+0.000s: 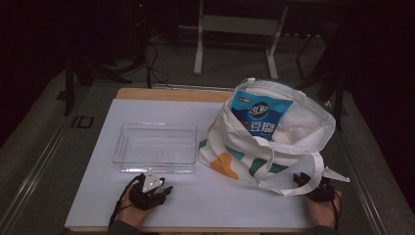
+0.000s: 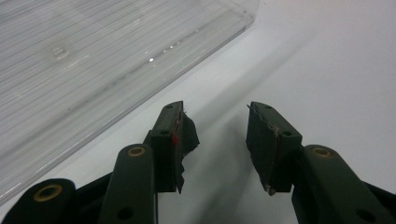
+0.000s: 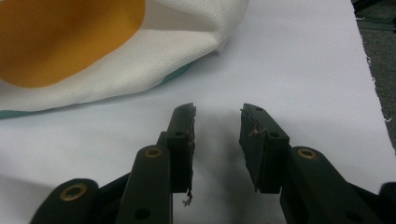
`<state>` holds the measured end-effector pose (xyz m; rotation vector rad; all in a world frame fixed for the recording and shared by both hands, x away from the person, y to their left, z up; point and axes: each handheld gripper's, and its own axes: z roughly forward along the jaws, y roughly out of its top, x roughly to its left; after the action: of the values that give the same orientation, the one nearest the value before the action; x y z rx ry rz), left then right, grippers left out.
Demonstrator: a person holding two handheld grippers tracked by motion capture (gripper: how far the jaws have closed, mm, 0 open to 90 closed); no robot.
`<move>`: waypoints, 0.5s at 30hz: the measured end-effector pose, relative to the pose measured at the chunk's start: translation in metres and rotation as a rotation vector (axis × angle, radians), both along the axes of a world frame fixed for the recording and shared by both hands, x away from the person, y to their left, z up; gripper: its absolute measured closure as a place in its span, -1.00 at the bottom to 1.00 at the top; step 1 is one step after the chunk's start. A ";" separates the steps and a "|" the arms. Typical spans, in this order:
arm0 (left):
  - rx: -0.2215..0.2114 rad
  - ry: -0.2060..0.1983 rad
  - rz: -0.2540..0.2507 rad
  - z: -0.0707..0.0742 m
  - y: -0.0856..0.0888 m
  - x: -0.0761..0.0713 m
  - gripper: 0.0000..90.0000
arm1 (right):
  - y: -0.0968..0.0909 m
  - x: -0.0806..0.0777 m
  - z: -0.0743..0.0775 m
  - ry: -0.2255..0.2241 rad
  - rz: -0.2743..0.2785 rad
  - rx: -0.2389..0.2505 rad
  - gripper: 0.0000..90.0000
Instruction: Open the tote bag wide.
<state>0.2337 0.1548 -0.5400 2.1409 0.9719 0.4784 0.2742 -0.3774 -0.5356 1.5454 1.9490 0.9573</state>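
- Tote bag (image 1: 266,142) of soft cream canvas lies slumped on the right half of the tabletop (image 1: 98,196), its mouth gaping up and away from you, with orange and teal patches printed on its near side.
- Inside it stands a blue snack packet (image 1: 262,117), its top half poking out of the opening; it looks light and crinkly, so it would likely slip or crush if you squeeze hard.
- Expect the canvas to be limp: it should fold and drag rather than lift as one piece. Your best hold is probably the rim of the mouth or the strap, not the flat side.
- One handle strap (image 1: 313,178) loops down over the near edge of the bag, just beside your right tool (image 1: 306,182).
- That right tool rests low at the near right corner of the tabletop, jaws parted with nothing between them; in the right gripper view the right tool (image 3: 217,126) points at bare white surface, with the bag's orange patch just ahead.
- Your left tool (image 1: 154,188) sits near the front edge, likewise released and empty; the left gripper view shows the left tool (image 2: 215,123) aimed past the corner of the clear plastic bin (image 1: 156,147).
- That bin stands empty, left of the bag and close to it, a likely place for the packet.
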 end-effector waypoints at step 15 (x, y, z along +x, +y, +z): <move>-0.029 -0.048 -0.057 0.018 -0.005 -0.011 0.34 | -0.004 -0.001 0.003 -0.018 0.009 0.028 0.61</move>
<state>0.2230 0.1496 -0.5218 2.1154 0.8840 0.4828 0.2729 -0.3812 -0.5326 1.5399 1.9394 1.0027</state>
